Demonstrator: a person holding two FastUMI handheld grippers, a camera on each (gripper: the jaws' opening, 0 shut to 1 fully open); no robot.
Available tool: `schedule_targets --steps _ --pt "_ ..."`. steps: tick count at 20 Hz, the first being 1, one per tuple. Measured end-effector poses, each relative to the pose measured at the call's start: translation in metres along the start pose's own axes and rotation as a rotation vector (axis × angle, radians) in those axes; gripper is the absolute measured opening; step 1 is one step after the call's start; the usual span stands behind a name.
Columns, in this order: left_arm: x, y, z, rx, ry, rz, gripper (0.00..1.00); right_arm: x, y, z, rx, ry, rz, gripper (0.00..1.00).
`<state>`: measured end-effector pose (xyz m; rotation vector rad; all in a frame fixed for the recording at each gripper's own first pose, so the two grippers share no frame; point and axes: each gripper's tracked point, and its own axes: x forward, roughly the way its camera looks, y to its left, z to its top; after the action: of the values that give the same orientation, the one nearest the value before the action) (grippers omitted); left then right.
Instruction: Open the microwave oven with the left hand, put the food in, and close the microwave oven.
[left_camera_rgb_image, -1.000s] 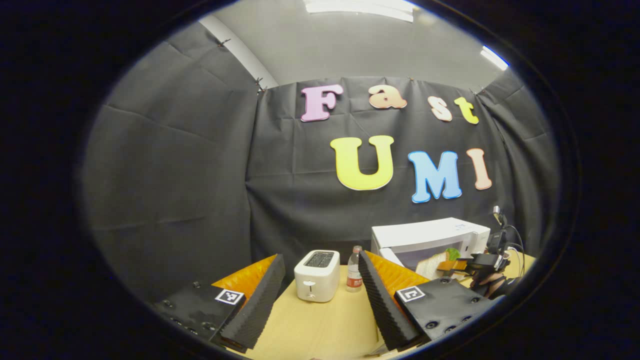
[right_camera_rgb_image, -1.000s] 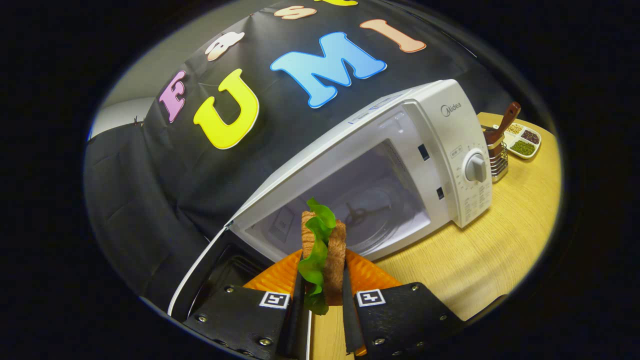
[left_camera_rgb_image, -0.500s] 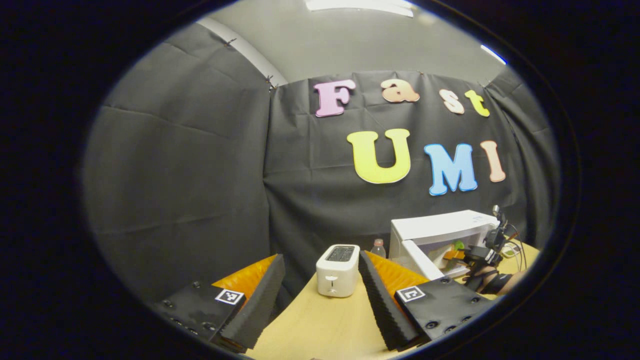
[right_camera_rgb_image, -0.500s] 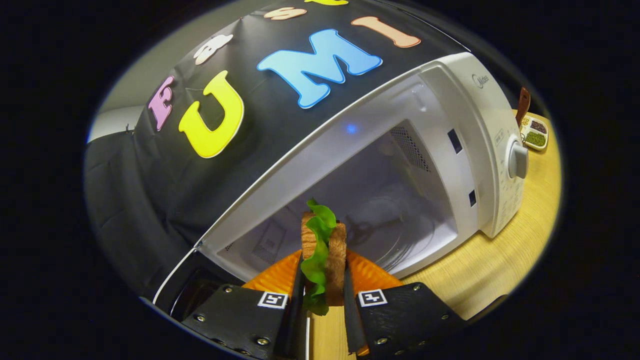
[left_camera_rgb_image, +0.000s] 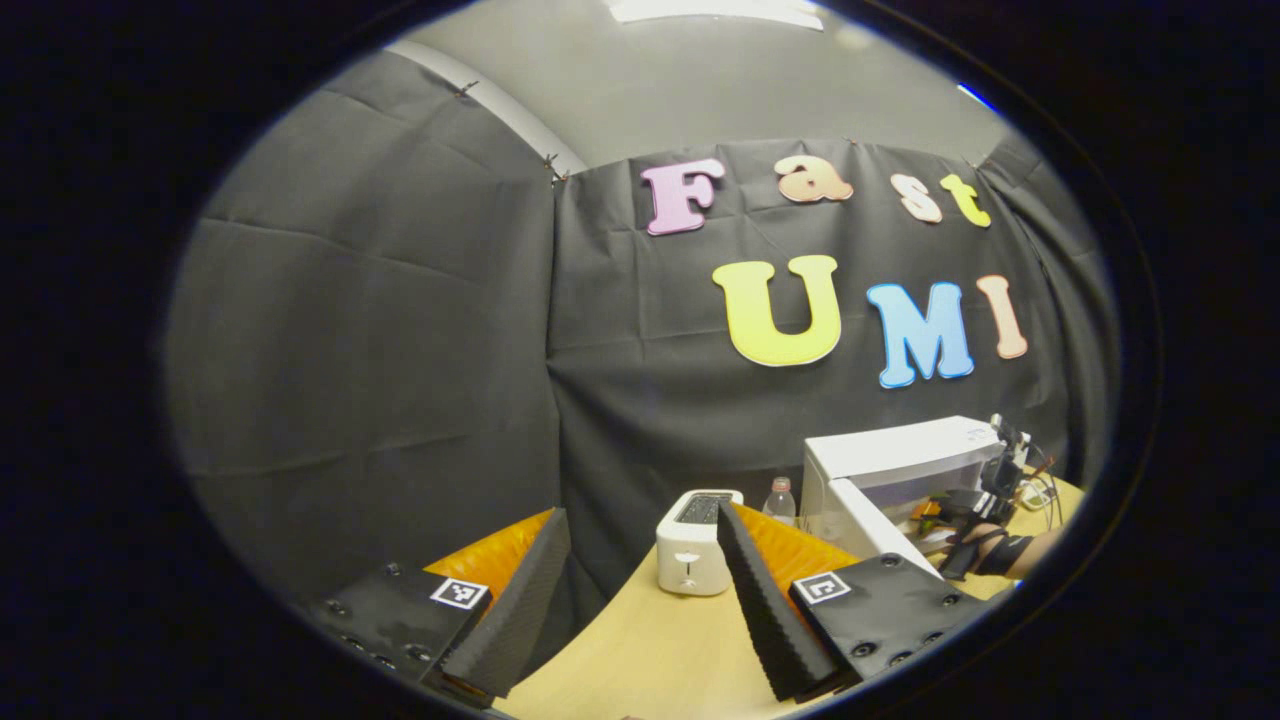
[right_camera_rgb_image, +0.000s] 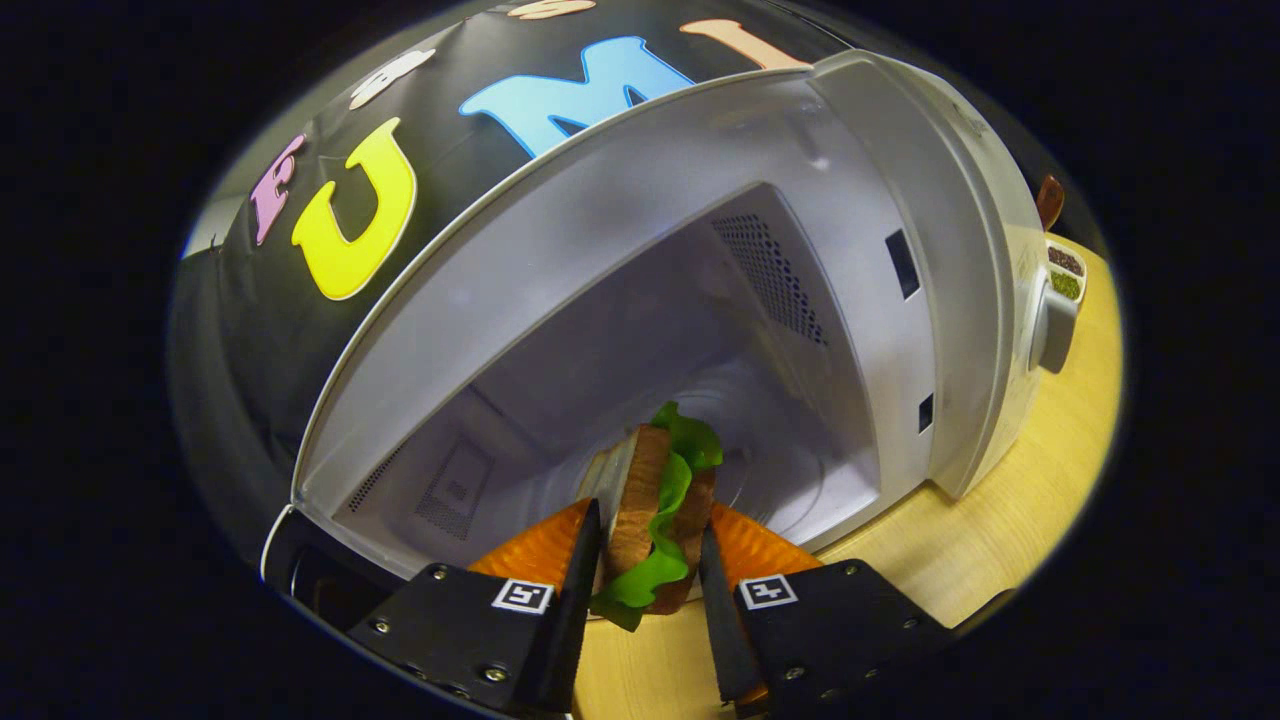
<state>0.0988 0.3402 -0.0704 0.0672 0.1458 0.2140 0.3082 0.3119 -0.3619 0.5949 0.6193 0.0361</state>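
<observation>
Left gripper view. The left gripper (left_camera_rgb_image: 640, 600) is held above the near part of the wooden table (left_camera_rgb_image: 640, 655) with its two fingers spread wide apart and nothing between them. Beyond the fingers a white toaster (left_camera_rgb_image: 692, 543) stands on the table, with a clear plastic bottle (left_camera_rgb_image: 779, 500) just behind it to the right. Further right the white microwave oven (left_camera_rgb_image: 900, 470) is seen with its door (left_camera_rgb_image: 885, 525) swung open toward the camera. At the mouth of the oven the right gripper (left_camera_rgb_image: 960, 505) is seen far off, carried by a hand (left_camera_rgb_image: 985, 550) in a dark wrist strap; the food it carries is too small to be made out here.

Right gripper view. The right gripper (right_camera_rgb_image: 650, 590) is shown closed on a sandwich (right_camera_rgb_image: 655, 520), both fingers being pressed against its brown bread slices, with a green lettuce leaf (right_camera_rgb_image: 665, 545) hanging out between them. The sandwich is held upright on edge at the threshold of the oven cavity (right_camera_rgb_image: 640, 400), its upper end already inside and above the cavity floor. The microwave oven (right_camera_rgb_image: 900, 200) stands open; the dark inner face of its door (right_camera_rgb_image: 310, 580) is seen at lower left. The control knob (right_camera_rgb_image: 1055, 325) is seen on the right front panel. Behind the oven, on the table (right_camera_rgb_image: 1010, 520), a divided dish of seeds (right_camera_rgb_image: 1065, 275) is partly visible.
</observation>
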Motion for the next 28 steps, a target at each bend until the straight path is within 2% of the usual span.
schedule_targets --steps 2,3,4,6,7,10,13,21,25,28 --pt "0.002 -0.002 0.001 -0.006 -0.006 -0.003 0.94 0.002 -0.007 0.001 -0.079 -0.005 -0.04 0.57" --pt "0.003 -0.003 0.002 -0.011 -0.008 -0.005 0.94 -0.001 -0.009 0.001 -0.113 0.003 -0.054 0.65" --pt "0.002 -0.004 0.0 -0.013 -0.011 -0.007 0.94 -0.001 -0.01 0.001 -0.14 0.003 -0.067 0.65" --pt "0.002 -0.005 -0.003 -0.013 -0.012 -0.009 0.94 -0.002 -0.022 0.004 -0.215 -0.006 -0.126 0.74" --pt "0.001 -0.006 -0.004 -0.012 -0.011 -0.01 0.94 -0.004 -0.025 0.005 -0.242 -0.009 -0.142 0.97" --pt "-0.002 -0.007 -0.013 -0.019 -0.001 -0.012 0.94 -0.014 -0.029 0.011 -0.305 -0.031 -0.159 0.98" --pt "-0.003 -0.009 -0.022 -0.028 -0.002 -0.009 0.94 -0.039 -0.02 0.025 -0.353 -0.071 -0.127 0.98" --pt "-0.013 -0.036 -0.054 -0.035 0.037 -0.003 0.95 -0.15 0.0 0.09 -0.409 -0.214 0.006 0.98" --pt "-0.02 -0.049 -0.067 -0.032 0.057 -0.001 0.95 -0.206 -0.002 0.126 -0.458 -0.292 0.05 0.98" --pt "-0.024 -0.059 -0.078 -0.034 0.071 0.007 0.95 -0.238 -0.014 0.145 -0.447 -0.317 0.057 0.98"
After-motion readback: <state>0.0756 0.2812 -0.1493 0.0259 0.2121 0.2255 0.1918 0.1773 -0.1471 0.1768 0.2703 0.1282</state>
